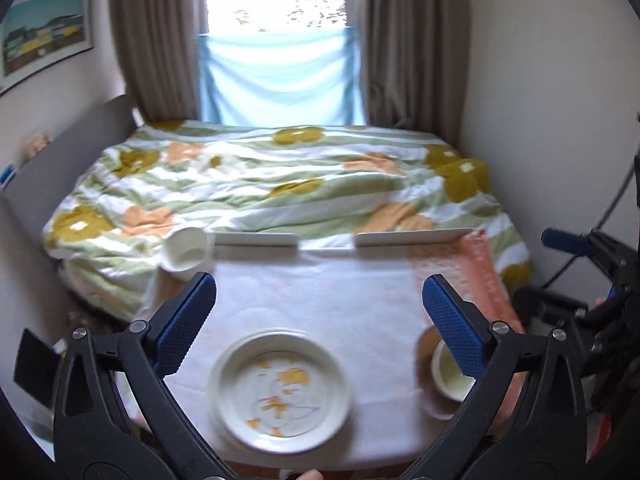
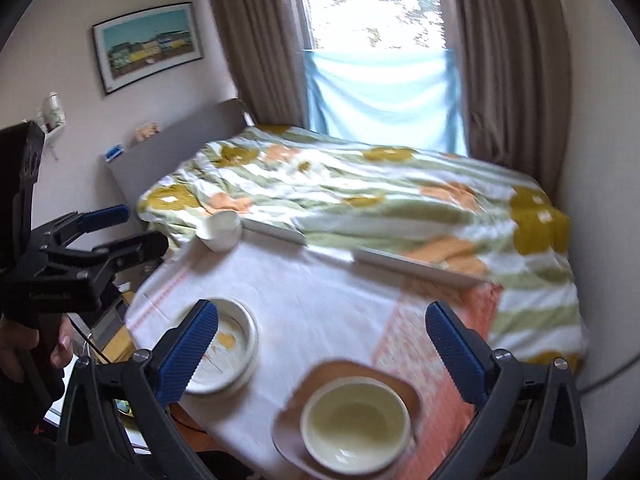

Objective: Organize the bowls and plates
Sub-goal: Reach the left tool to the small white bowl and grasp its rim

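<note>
Claws, left [image 1: 320, 320] and right [image 2: 322, 344], gape wide and empty above the table [image 1: 320, 292]; next, grasping the patterned plate [image 1: 280, 386] or cream bowl [image 2: 355, 424].

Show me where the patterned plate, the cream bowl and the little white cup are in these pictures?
patterned plate [image 1: 280, 384]: left wrist view, on its flat yellow-patterned middle.
cream bowl [image 2: 355, 420]: right wrist view, on the inside bottom of the bowl.
white cup [image 1: 187, 250]: left wrist view, on its inner wall, at the table's far left corner.
</note>
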Demonstrator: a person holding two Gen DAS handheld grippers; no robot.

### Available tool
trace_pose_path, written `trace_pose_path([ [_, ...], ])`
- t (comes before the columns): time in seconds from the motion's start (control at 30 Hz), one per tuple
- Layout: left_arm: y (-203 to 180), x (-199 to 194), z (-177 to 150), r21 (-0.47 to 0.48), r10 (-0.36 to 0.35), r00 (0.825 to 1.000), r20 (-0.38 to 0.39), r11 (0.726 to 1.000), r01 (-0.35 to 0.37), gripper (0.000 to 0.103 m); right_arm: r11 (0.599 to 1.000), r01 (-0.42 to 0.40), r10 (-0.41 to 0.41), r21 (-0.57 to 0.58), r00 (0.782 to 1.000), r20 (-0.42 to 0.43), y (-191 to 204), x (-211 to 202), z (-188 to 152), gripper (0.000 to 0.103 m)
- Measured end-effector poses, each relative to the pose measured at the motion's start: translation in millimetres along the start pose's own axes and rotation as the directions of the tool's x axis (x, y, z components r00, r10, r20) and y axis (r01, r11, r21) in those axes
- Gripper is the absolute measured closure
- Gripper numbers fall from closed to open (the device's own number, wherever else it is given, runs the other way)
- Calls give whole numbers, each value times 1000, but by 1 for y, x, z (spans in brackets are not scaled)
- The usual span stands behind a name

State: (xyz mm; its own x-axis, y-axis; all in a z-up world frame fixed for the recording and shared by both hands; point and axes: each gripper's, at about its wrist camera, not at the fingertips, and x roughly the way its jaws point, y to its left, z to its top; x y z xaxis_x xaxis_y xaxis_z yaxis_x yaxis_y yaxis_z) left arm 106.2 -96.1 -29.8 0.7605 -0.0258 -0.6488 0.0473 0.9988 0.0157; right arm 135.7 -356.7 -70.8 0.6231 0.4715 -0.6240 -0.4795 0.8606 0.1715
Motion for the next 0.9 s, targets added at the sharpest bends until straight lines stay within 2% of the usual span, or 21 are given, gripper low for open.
trace_pose_path([
  [0.13, 66, 6, -1, -126, 34, 999, -32, 991, -38, 0, 992, -49, 47, -112, 999, -22, 40, 39, 47, 0],
  [0.23, 123, 17, -5, -245, 46, 998, -49, 968, -57, 0, 986, -92, 81, -139, 993, -87, 68, 80, 85, 0],
  [0.33, 180, 39, -10, -389, 15, 997, -79, 920, -45, 0, 984, -88, 64, -154, 986, -155, 92, 138, 119, 0],
  [0.47, 244, 92, -23, -549, -52, 988, -146, 835, -38, 2, 974, -183, 135, -135, 944, -302, 117, 224, 144, 0],
  [0.5, 258, 111, -26, -574, -70, 983, -168, 818, -40, 6, 971, -198, 144, -136, 932, -332, 123, 248, 147, 0],
  [0.53, 264, 128, -30, -590, -85, 978, -190, 806, -45, 14, 968, -210, 148, -135, 918, -368, 130, 275, 150, 1],
  [0.6, 280, 168, -36, -629, -133, 965, -228, 776, -42, 27, 965, -230, 154, -124, 884, -441, 140, 326, 148, 9],
  [0.67, 288, 206, -42, -652, -163, 952, -258, 757, -47, 33, 964, -249, 171, -94, 851, -496, 144, 366, 142, 29],
  [0.73, 297, 239, -47, -666, -184, 941, -286, 743, -57, 46, 966, -254, 188, -43, 812, -552, 148, 411, 132, 42],
  [0.83, 305, 281, -53, -687, -208, 928, -309, 723, -66, 55, 967, -255, 198, -9, 773, -603, 150, 450, 117, 54],
  [0.9, 310, 302, -57, -693, -217, 921, -324, 717, -75, 62, 967, -257, 199, -2, 757, -622, 152, 467, 111, 63],
])
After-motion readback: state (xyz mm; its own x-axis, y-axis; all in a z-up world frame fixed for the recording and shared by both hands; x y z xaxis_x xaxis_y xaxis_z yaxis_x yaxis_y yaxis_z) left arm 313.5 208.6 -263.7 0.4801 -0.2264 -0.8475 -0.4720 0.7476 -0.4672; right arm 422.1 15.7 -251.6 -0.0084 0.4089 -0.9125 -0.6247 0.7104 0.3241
